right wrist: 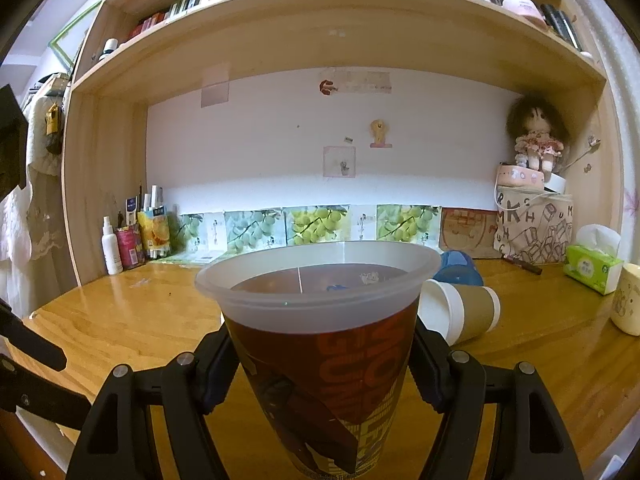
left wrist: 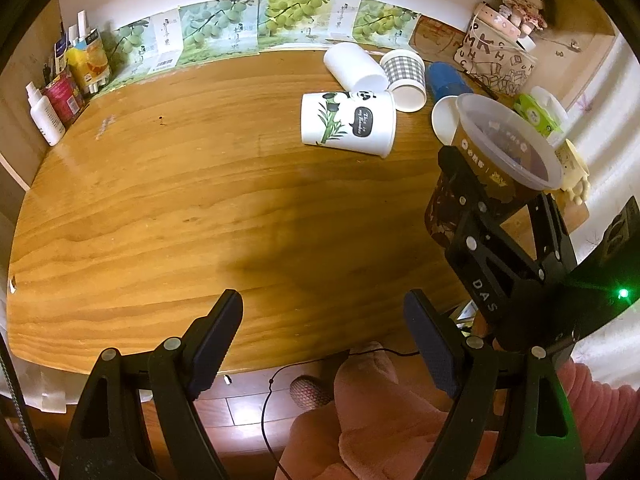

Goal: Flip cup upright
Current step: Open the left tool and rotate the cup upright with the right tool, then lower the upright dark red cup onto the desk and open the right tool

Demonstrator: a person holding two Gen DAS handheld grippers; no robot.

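My right gripper (right wrist: 320, 364) is shut on a brown printed plastic cup (right wrist: 324, 360) with a frosted clear rim. It holds the cup upright, mouth up, above the wooden table (right wrist: 120, 320). The same cup (left wrist: 504, 152) and right gripper (left wrist: 496, 200) show at the right of the left wrist view. My left gripper (left wrist: 324, 332) is open and empty over the table's near edge. Other cups lie on their sides: a panda cup (left wrist: 348, 122), a plain white cup (left wrist: 354, 66), a checked cup (left wrist: 404, 76), a blue cup (left wrist: 446, 78) and a sleeved paper cup (right wrist: 460, 310).
Bottles and packets (left wrist: 64, 80) stand at the back left. Grape-print cards (left wrist: 256, 24) lean against the wall. A lettered bag (left wrist: 496, 56), a doll (left wrist: 524, 0) and a green tissue pack (right wrist: 592, 268) are at the back right. A cream mug (right wrist: 628, 304) stands far right.
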